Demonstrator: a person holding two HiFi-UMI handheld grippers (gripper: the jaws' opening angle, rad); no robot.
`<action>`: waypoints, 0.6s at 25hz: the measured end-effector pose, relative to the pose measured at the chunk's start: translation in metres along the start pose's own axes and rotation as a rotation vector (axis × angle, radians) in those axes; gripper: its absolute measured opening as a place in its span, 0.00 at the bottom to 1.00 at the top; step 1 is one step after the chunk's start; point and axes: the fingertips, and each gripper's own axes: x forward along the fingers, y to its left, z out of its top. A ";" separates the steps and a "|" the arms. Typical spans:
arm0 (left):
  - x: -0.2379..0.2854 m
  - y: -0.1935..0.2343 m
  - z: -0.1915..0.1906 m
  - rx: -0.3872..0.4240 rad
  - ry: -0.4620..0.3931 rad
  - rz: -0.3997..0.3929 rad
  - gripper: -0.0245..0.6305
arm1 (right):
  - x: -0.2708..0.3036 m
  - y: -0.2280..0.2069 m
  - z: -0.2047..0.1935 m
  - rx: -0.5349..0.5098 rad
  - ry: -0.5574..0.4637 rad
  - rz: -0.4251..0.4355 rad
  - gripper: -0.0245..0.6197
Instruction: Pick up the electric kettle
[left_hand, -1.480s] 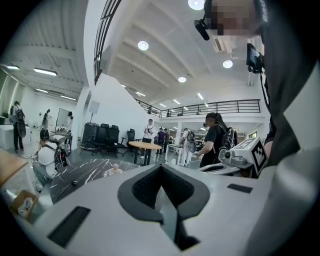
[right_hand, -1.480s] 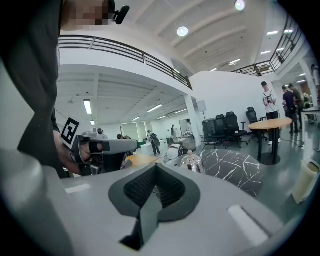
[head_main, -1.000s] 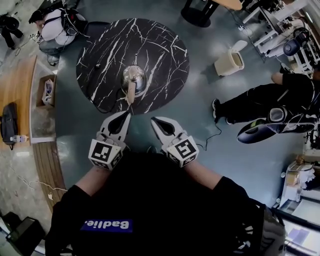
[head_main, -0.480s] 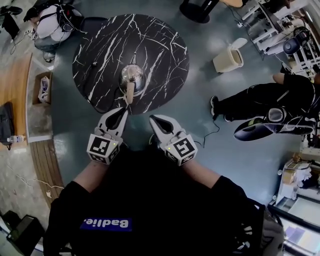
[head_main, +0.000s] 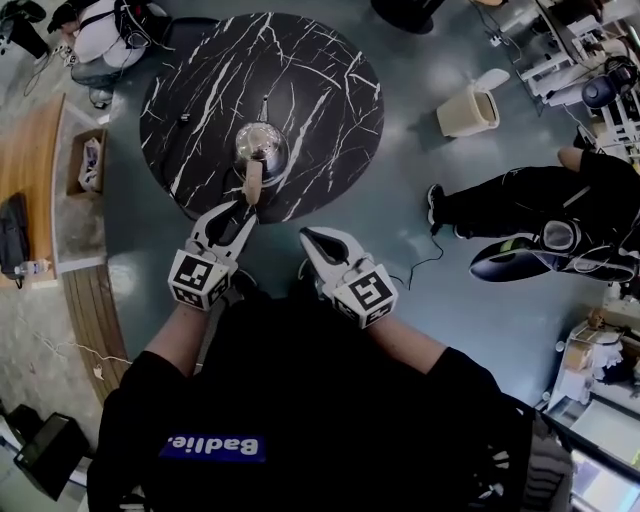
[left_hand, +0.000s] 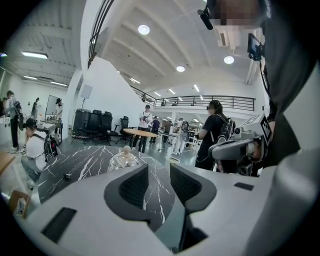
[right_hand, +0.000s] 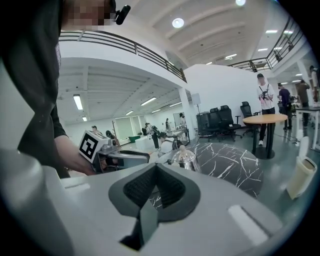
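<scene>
A shiny steel electric kettle (head_main: 262, 148) with a beige handle (head_main: 253, 181) stands on the round black marble table (head_main: 330, 90). My left gripper (head_main: 240, 208) hangs at the table's near edge, just short of the handle. Its jaws are opening and nothing is between them. The left gripper view shows the kettle (left_hand: 123, 159) beyond the parted left gripper (left_hand: 159, 172). My right gripper (head_main: 312, 240) sits shut over the floor, to the right of the left one and off the table. In the right gripper view the kettle (right_hand: 186, 159) is ahead of the closed right gripper (right_hand: 156, 171).
A person in black (head_main: 530, 200) sits on the floor at the right, near a cream bin (head_main: 467, 110). Another person (head_main: 110, 30) crouches at the table's far left. A wooden bench (head_main: 90, 290) runs along the left. A cable (head_main: 425, 265) lies on the floor.
My left gripper has moved forward to the table edge near the kettle's handle, and its jaws have parted. The right gripper has shifted only slightly.
</scene>
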 end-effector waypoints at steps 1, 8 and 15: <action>0.003 0.002 -0.004 0.002 0.006 -0.012 0.23 | 0.001 -0.002 -0.002 0.005 0.003 -0.002 0.04; 0.019 0.024 -0.028 -0.003 0.048 -0.068 0.30 | -0.002 -0.006 -0.019 0.040 0.036 -0.027 0.04; 0.034 0.041 -0.056 -0.026 0.087 -0.128 0.37 | -0.005 -0.014 -0.027 0.064 0.051 -0.074 0.04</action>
